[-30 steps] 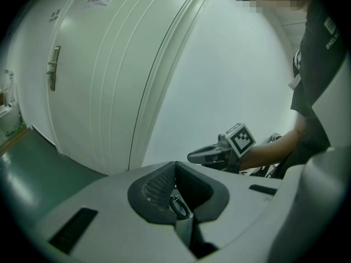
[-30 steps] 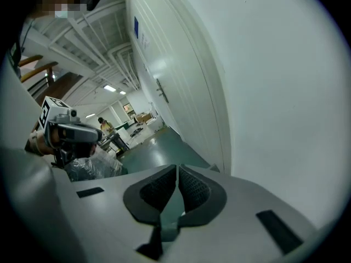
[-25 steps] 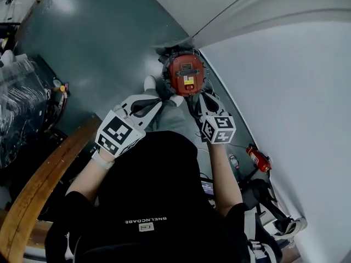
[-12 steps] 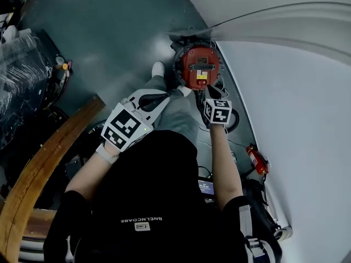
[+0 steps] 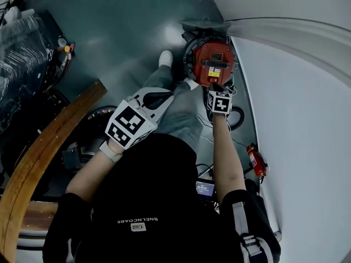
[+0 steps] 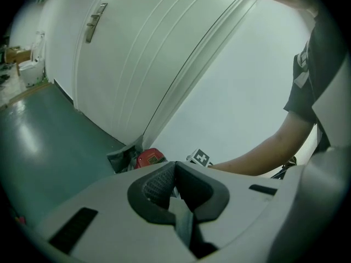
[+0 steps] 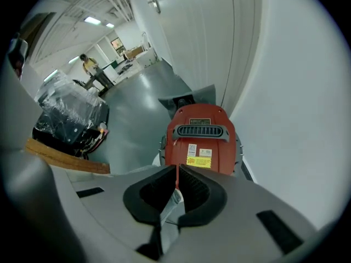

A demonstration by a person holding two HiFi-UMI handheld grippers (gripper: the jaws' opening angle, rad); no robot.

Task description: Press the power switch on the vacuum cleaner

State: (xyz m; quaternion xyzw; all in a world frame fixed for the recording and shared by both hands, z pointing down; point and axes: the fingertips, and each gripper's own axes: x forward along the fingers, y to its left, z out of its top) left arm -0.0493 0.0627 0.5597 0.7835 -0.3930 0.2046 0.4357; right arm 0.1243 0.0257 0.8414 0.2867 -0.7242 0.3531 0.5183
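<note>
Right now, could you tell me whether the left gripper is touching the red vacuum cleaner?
No, in the head view the left gripper sits above the person's leg, well apart from the red vacuum cleaner.

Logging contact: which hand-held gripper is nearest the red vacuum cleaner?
The right hand-held gripper, jaws together, tips at the vacuum cleaner's near edge; the left hand-held gripper is farther off.

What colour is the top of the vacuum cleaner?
The vacuum cleaner is red on top, with a yellow label; the right gripper view shows it best.
</note>
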